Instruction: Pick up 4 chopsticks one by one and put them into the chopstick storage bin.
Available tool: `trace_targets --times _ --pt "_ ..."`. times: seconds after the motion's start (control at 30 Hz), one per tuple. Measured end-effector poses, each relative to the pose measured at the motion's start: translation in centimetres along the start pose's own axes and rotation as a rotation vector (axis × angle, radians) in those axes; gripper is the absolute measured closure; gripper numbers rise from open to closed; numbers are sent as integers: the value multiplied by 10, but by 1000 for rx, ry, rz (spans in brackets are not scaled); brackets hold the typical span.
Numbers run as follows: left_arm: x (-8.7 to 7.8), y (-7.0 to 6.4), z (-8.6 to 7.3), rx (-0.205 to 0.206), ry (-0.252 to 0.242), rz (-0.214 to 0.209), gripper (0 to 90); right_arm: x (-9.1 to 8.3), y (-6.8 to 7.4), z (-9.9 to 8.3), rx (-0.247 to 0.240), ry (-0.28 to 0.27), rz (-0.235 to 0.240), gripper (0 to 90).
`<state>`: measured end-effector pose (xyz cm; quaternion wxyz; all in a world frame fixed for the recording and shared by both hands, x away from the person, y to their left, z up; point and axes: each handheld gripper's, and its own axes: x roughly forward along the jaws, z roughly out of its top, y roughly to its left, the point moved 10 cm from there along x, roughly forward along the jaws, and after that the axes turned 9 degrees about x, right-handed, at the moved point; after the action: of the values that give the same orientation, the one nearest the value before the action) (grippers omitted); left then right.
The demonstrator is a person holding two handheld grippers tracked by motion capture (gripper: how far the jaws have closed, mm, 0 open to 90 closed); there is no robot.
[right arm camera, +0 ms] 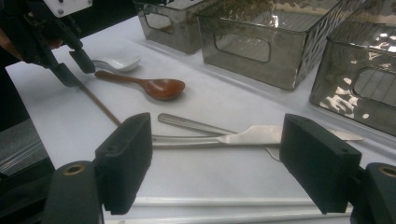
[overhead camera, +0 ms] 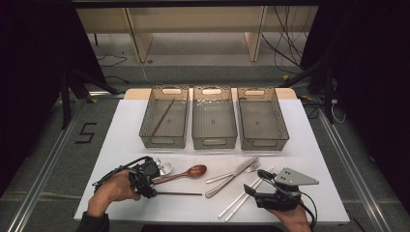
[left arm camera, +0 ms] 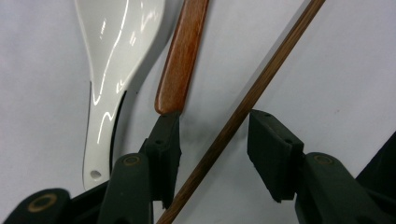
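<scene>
High view, nearest edge first: left hand-held gripper low on the white tabletop, jaws spread around the near end of a brown wooden chopstick lying flat, not yet closed on it. Right hand-held gripper at the near right, jaws parted wide, holding nothing, just over a pair of white chopsticks.

Left gripper view: brown wooden chopstick running diagonally through the gap, close to one pad and clear of the other, resting on the cloth. Just beyond the jaw tips, the handle of a wooden spoon, and beside that a white ceramic spoon.

Right gripper view: white chopsticks across the bottom between the open pads; past them a table knife laid over a fork, then the wooden spoon and white ceramic spoon, with the left hand-held gripper farther off.

Farther back in the high view: knife and fork mid-table, then three smoky clear bins side by side. Left bin holding a second brown chopstick lying at a slant; middle bin and right bin beside it.
</scene>
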<state>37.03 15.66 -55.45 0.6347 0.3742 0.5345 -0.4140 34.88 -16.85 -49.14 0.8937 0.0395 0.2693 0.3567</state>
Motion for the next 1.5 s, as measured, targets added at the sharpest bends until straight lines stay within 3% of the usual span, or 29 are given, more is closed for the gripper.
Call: trace_targets --times 0.27,0.33,0.63,1.0,1.2,1.5 --pt "1 -2 -2 -3 1 -40 626 0 0 0 -1 2 1 264" --pt "2 -3 -5 21 39 -49 630 0 0 0 -1 1 0 264" --pt "4 -2 -6 32 42 -35 699 0 0 0 -1 3 1 264" --pt "3 -6 -6 98 44 -43 826 0 0 -1 -1 4 1 264" --pt "3 -10 -5 140 34 -58 835 0 0 -1 -2 6 2 264" --pt "0 -15 0 170 13 -69 837 0 0 -1 -2 6 2 264"
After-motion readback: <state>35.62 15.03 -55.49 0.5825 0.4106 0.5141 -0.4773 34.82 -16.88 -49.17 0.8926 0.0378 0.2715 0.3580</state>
